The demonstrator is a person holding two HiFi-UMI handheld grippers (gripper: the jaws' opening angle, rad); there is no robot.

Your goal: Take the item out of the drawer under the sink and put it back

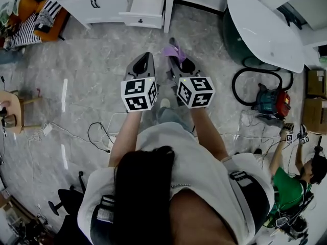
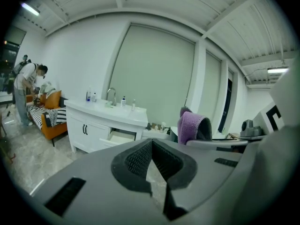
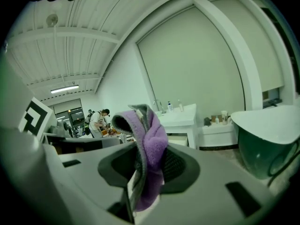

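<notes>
My right gripper [image 3: 146, 159] is shut on a purple and grey cloth [image 3: 152, 137] that sticks up folded from between its pads. In the head view the cloth [image 1: 173, 50] shows at the right gripper's [image 1: 177, 56] tip, held out over the marble floor. My left gripper [image 2: 151, 142] is beside it, shut, with its pads touching at the tips and nothing between them. In the left gripper view the cloth [image 2: 190, 125] shows to the right. Ahead stands the white sink cabinet [image 1: 102, 5] with one drawer [image 1: 146, 5] pulled open. Both grippers are well short of it.
A white bathtub [image 1: 263, 27] with a dark green underside stands to the right, with a low shelf [image 3: 216, 131] between it and the cabinet. A red and teal vacuum cleaner [image 1: 271, 101] with a black hose lies right. Cables [image 1: 99, 134] run over the floor left. A person in green [image 1: 288, 188] crouches lower right.
</notes>
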